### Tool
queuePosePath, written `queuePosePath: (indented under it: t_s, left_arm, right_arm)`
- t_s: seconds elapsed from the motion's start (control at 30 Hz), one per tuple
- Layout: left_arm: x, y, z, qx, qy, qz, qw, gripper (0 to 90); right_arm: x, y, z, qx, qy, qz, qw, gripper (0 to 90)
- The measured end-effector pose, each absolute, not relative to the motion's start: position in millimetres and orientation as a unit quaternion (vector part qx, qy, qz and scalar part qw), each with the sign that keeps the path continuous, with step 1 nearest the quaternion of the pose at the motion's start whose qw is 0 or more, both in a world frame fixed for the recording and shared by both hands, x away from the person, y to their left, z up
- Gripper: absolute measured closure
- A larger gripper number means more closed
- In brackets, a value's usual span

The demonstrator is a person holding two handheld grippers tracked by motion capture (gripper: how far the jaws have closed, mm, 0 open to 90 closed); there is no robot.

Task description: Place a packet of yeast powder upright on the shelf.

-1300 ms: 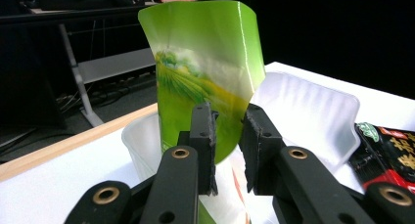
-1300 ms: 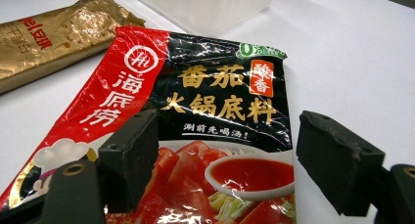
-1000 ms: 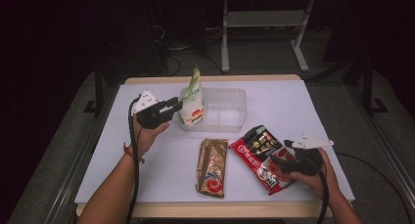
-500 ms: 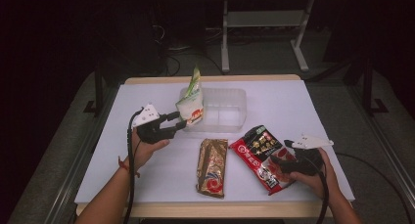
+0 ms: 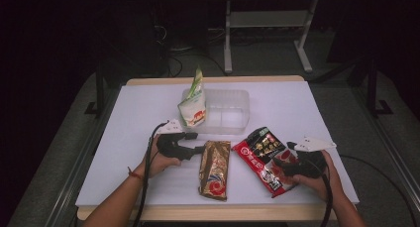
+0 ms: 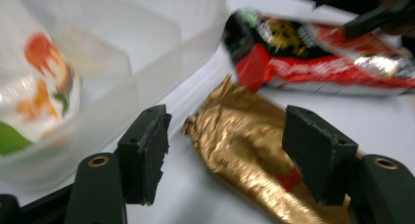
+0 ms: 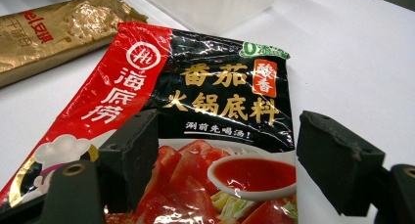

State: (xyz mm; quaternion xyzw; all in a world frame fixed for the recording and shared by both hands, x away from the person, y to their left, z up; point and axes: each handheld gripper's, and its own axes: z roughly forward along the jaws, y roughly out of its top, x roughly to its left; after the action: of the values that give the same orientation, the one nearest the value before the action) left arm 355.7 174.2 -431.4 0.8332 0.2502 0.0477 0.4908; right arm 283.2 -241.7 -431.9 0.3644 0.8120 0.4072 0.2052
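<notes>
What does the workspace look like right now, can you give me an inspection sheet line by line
Surface: white table with a wooden edge, lit; bare along its right side.
Job's things: clear plastic container at centre back, with a white and green pouch standing upright in its left end; gold packet lying flat in front of it; red and black soup-base packet lying flat to the right.
Clutter: nothing seen.
Grippers: left gripper open, jaws either side of the gold packet's top end; right gripper open, over the red and black packet's lower half.
Cables: one black cable trails from each gripper toward the person.
Surroundings: dark room, grey carpet, white desk frame behind the table.
</notes>
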Motion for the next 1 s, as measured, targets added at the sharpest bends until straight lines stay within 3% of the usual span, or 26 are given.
queuePosePath:
  t_s: [0.4,0.67,0.93,1.0]
  left_arm:
    - [372.3,150.5,-449.9,0.84,0.268,-0.026,0.471,24.5]
    - [379.7,130.8,-456.9,0.845,0.281,-0.037,0.453,16.5]
    - [383.2,126.5,-458.3,0.844,0.288,-0.04,0.45,17.6]
    - [382.2,125.0,-457.8,0.845,0.283,-0.054,0.451,24.6]
  right_arm:
    - [279.6,-243.4,-433.2,0.366,0.813,0.404,0.205,23.0]
    - [272.3,-246.8,-434.5,0.372,0.812,0.4,0.207,23.0]
    - [265.1,-250.8,-435.0,0.376,0.811,0.396,0.21,23.0]
    - [264.3,-251.0,-435.0,0.378,0.81,0.397,0.21,23.0]
